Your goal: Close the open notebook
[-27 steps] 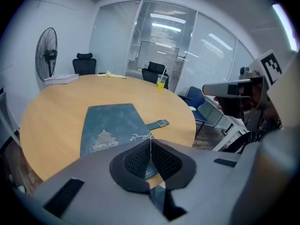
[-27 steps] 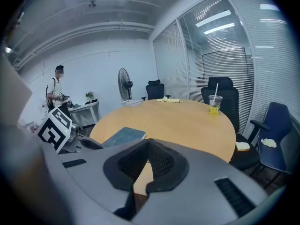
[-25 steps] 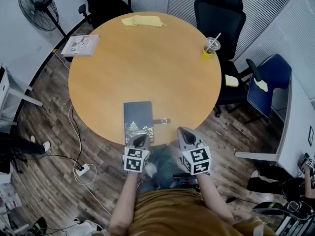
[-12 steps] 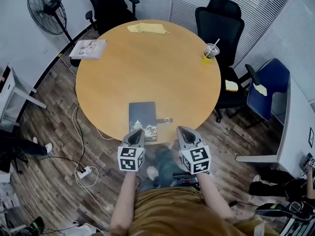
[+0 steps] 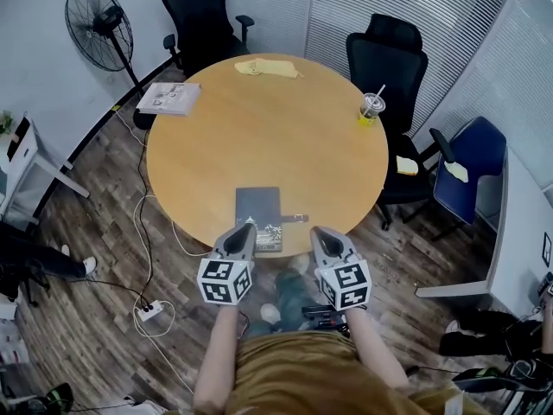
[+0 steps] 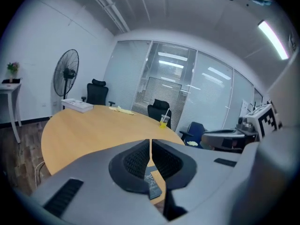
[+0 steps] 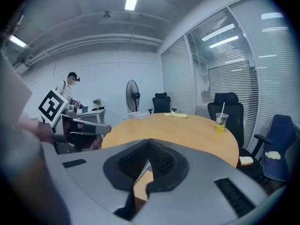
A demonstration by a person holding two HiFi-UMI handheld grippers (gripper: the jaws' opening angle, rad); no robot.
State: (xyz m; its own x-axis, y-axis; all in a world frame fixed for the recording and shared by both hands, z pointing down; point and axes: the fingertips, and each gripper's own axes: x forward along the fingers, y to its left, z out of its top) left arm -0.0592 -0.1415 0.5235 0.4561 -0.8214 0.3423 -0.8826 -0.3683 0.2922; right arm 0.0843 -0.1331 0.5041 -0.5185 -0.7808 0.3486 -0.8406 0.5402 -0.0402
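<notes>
1. The left gripper (image 6: 150,141) has its jaws pressed tight together, with nothing between them.
2. The right gripper (image 7: 148,141) has its jaws pressed together too, and it holds nothing.
3. Both grippers hang side by side at the near edge of the round table (image 5: 259,137), and neither touches anything.
4. The notebook (image 5: 258,207) lies flat and closed on the table, dark cover up, just past the left gripper's tip. Its strap (image 5: 294,218) sticks out to the right.
5. Far across the table are a cup (image 5: 371,108), a yellow cloth (image 5: 268,68) and a book (image 5: 168,98).
</notes>
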